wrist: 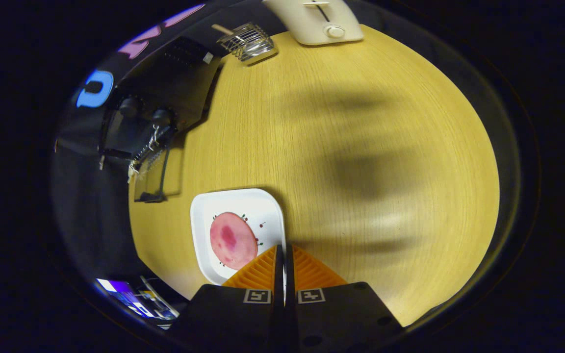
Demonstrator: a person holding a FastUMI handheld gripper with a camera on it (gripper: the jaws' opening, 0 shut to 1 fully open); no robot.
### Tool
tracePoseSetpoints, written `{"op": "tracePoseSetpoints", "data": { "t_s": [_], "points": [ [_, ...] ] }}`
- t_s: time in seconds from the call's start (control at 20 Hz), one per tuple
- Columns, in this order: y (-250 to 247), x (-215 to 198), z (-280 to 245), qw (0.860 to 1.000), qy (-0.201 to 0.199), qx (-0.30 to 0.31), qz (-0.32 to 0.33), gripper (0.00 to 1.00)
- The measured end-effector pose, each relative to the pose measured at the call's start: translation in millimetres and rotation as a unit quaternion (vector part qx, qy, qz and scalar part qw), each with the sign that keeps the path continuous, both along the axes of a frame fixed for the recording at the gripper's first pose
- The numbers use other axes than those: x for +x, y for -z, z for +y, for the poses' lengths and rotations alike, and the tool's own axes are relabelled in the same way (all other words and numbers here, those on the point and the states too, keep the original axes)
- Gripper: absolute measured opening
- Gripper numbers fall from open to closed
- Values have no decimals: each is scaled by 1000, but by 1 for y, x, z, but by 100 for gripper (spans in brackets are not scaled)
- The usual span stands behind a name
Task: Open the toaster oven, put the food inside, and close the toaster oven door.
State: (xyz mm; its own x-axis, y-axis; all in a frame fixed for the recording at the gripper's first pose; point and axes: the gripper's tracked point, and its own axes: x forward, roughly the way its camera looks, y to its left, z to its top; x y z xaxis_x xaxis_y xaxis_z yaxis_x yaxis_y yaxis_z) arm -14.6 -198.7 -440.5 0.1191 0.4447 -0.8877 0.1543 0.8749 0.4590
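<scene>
The gripper (284, 252) has its two fingers pressed together, with only a thin dark slit between them and nothing caught in it. The fingertips hang over the right rim of a white square plate (203, 215), which sits on the wooden tabletop (361, 147) near its left edge. On the plate, just ahead and to the left of the fingertips, lies the food: a round pink slice of meat (232, 240) with darker red blotches, lying flat. Small red and green marks are printed on the plate around the slice.

Beyond the plate, along the left edge of the tabletop, stands the black toaster oven (165, 93). Its glass door (152, 171) is swung down and lies open toward the plate, and a wire rack shows at the mouth of the oven. Two dark knobs (161, 116) sit on the oven's front panel, above the open door.

Farther on, at the far left corner of the tabletop, a metal wire rack (248, 41) stands with a wooden handle sticking out of it. Just beside it, at the far edge, is a cream-coloured pop-up toaster (319, 22) with a round dial and a lever slot on its face.

Broad soft shadows fall across the middle and right of the tabletop.
</scene>
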Motion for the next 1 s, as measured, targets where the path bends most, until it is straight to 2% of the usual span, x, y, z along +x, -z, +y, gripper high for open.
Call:
{"op": "tracePoseSetpoints", "data": {
  "t_s": [0.15, 0.4, 0.55, 0.75, 1.0],
  "points": [
    [-6, -4, 6, 996, 76, 47, 4, 5],
    [-29, -14, 35, 983, 160, 87, -8, 5],
    [-54, -17, 73, 970, 210, 123, -25, 5],
    [-72, -9, 122, 952, 266, 140, -53, 5],
    [-84, 12, 190, 918, 350, 174, -72, 5]
  ]
}}
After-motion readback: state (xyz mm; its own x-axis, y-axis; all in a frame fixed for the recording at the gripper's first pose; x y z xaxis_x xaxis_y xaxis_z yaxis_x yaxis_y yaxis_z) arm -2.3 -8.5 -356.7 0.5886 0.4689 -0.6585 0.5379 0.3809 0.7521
